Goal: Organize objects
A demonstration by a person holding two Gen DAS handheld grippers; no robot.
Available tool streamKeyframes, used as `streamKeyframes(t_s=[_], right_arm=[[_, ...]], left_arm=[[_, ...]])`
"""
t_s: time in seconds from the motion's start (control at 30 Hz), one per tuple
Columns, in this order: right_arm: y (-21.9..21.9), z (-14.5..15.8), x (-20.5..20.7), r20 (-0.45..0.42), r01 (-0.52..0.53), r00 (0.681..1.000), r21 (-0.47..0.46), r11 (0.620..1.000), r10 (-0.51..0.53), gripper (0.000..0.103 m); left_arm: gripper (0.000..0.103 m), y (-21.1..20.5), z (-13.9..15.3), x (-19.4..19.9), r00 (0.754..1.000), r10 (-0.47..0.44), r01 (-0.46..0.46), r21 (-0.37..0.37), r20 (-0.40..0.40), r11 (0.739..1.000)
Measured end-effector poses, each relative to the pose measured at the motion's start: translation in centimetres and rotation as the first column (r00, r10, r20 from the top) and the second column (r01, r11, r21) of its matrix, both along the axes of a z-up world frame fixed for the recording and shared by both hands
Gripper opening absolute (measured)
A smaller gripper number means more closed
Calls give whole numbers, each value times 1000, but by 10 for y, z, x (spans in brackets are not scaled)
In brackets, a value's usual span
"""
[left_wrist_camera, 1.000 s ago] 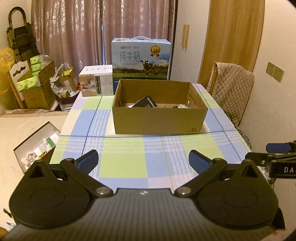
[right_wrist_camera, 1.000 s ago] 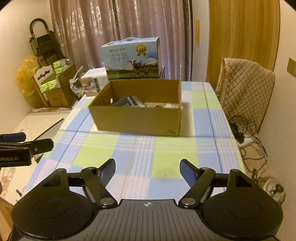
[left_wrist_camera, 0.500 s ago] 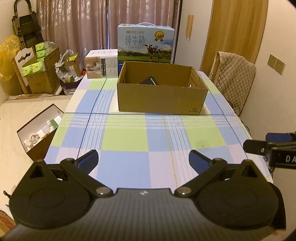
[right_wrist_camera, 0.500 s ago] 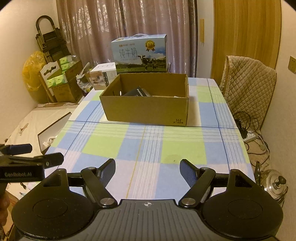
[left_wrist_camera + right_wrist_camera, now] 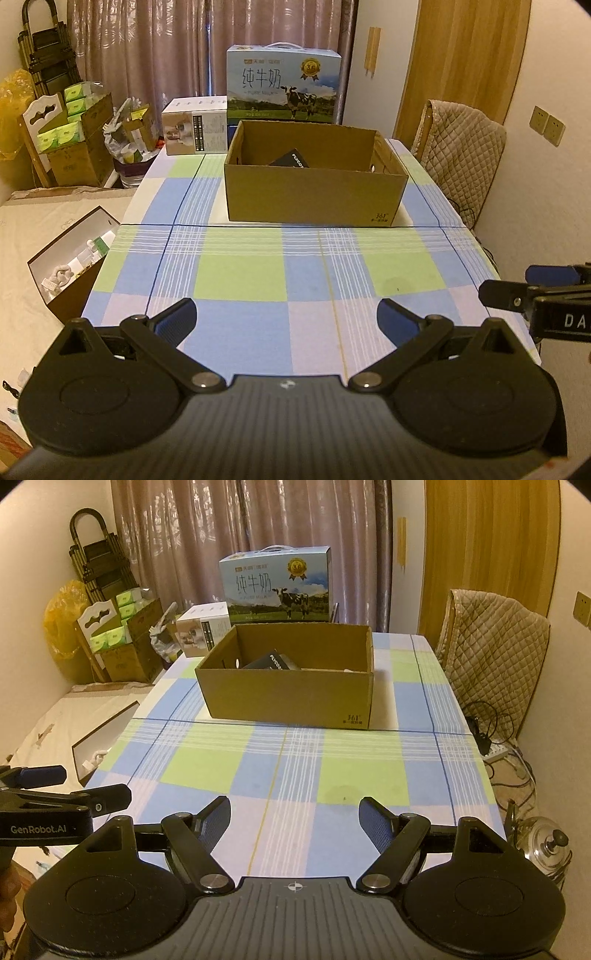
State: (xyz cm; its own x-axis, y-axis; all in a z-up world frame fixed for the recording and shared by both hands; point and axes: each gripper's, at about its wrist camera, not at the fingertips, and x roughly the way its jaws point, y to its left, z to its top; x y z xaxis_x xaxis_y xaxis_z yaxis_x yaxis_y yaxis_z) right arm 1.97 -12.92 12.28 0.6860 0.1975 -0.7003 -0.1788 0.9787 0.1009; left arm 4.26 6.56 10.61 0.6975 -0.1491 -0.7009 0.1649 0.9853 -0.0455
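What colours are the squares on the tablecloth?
The tablecloth is checked in blue, green and pale lilac, with thin white stripes. The right wrist view shows it best.

Mauve curtains (image 5: 155, 51), wooden door (image 5: 461, 59), quilted chair (image 5: 461, 144).

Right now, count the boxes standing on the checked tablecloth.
3: the open cardboard box mid-table, the blue milk carton behind it at the far end, and the white box left of that. Others may hide behind them.
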Motion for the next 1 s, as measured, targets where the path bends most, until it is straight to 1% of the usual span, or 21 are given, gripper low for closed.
streamKeyframes(t_s=[0.6, 1.0], right_arm=[[1, -4, -2, -9, -4, 1000, 2, 1000, 4, 74], [1, -4, -3, -7, -4, 1000, 0, 1000, 4, 74]], left_arm=[[102, -9, -1, 2, 1000, -16, 16, 8, 0, 1000], [102, -10, 0, 3, 1000, -26, 26, -2, -1, 1000]])
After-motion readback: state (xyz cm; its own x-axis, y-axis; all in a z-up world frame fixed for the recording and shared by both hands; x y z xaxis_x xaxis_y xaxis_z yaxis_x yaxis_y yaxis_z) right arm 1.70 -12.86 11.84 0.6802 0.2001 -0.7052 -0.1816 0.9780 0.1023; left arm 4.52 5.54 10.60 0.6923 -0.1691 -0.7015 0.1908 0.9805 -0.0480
